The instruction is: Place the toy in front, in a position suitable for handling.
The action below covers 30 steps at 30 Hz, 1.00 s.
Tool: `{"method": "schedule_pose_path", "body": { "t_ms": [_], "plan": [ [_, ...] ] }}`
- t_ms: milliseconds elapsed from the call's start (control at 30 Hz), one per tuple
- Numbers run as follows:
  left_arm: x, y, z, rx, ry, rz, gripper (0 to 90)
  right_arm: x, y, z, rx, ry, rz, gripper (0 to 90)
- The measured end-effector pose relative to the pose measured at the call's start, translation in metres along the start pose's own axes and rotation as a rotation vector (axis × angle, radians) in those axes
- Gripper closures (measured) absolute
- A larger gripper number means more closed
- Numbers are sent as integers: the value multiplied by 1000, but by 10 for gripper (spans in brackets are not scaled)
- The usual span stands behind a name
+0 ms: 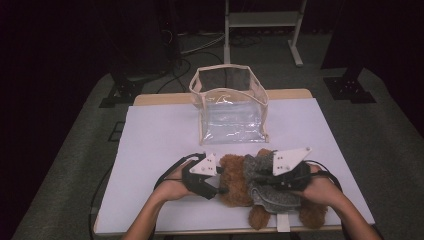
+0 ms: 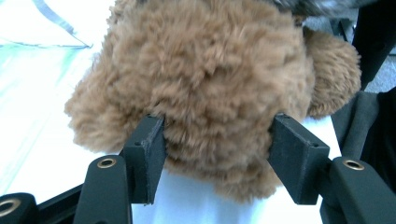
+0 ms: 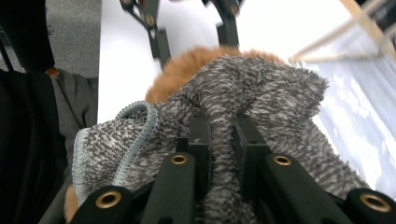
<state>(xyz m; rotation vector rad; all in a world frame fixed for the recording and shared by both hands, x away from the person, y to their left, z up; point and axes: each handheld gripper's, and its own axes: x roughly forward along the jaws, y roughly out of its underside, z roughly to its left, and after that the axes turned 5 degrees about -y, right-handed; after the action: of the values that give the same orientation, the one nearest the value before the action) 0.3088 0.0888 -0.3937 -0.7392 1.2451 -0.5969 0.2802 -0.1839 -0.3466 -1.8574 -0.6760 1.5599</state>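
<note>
A brown plush teddy bear [image 1: 234,186] lies on the white table cover near the front edge, partly wrapped in a grey knitted garment [image 1: 275,199]. My left gripper [image 1: 221,184] comes in from the left, and its pads press into both sides of the bear's furry head [image 2: 210,70], so my left gripper [image 2: 217,135] is shut on it. My right gripper [image 1: 264,176] rests over the bear's body. In the right gripper view my right gripper [image 3: 222,126] pinches a raised fold of the grey garment [image 3: 261,88], with brown fur [image 3: 187,60] showing beyond it.
A clear plastic bag with beige trim [image 1: 230,107] stands open-topped behind the bear at the table's middle. The white cover [image 1: 155,135] is bare on either side of it. A metal stand's feet [image 1: 260,30] and cables lie on the floor beyond the table.
</note>
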Motion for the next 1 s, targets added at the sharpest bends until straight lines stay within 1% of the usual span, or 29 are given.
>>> {"method": "schedule_pose_path", "body": {
  "t_ms": [133, 200, 267, 333, 367, 400, 433, 467, 500, 533, 567, 600, 667, 700, 733, 800, 833, 867, 900, 1000],
  "plan": [
    [2, -1, 0, 5, 3, 7, 396, 18, -20, -1, -34, -28, -19, 788],
    [2, -1, -1, 11, 0, 12, 395, 26, -25, -1, -45, -42, -18, 788],
    [-2, 1, 0, 10, -2, 11, 395, 30, -25, 1, -56, -49, -7, 786],
    [-7, 4, 0, 5, -15, 7, 389, 28, -21, 2, -49, -56, -3, 787],
    [-7, 4, 0, 5, -15, 7, 388, 25, -17, 2, -41, -54, -1, 787],
    [-10, 6, -1, -2, -20, 1, 388, 25, -17, 2, -41, -54, -1, 787],
    [-17, 9, -2, -2, -26, 3, 386, 16, -8, 2, -28, -48, 10, 787],
    [-20, 10, -2, 1, -30, 8, 385, 11, -4, 2, -16, -42, 15, 787],
    [-20, 10, -2, 1, -30, 8, 383, 11, -4, 2, -16, -42, 15, 787],
    [-26, 12, -3, -3, -40, 12, 381, 5, 0, 2, -4, -24, 29, 787],
    [-26, 12, -3, -3, -40, 12, 379, 3, 0, 3, -5, -19, 35, 786],
    [-30, 13, -3, -4, -47, 15, 378, 3, -2, 3, -5, -17, 34, 786],
    [-32, 14, -3, -7, -49, 16, 377, 6, -7, 4, -14, -21, 35, 785],
    [-33, 14, -3, -1, -49, 22, 376, 9, -11, 4, -21, -25, 35, 785],
    [-33, 14, -3, -1, -49, 22, 376, 9, -11, 4, -21, -25, 35, 785],
    [-34, 15, -3, -1, -46, 21, 373, 15, -21, 4, -41, -37, 32, 784],
    [-34, 16, -2, -2, -46, 23, 367, 25, -34, 3, -56, -46, 26, 784],
    [-34, 16, -2, -2, -46, 23, 367, 25, -34, 3, -56, -46, 26, 784],
    [-35, 18, -2, -7, -47, 23, 366, 35, -42, 1, -69, -64, 21, 784],
    [-36, 20, -3, -15, -42, 20, 362, 51, -51, -2, -74, -83, 47, 784]
  ]
}}
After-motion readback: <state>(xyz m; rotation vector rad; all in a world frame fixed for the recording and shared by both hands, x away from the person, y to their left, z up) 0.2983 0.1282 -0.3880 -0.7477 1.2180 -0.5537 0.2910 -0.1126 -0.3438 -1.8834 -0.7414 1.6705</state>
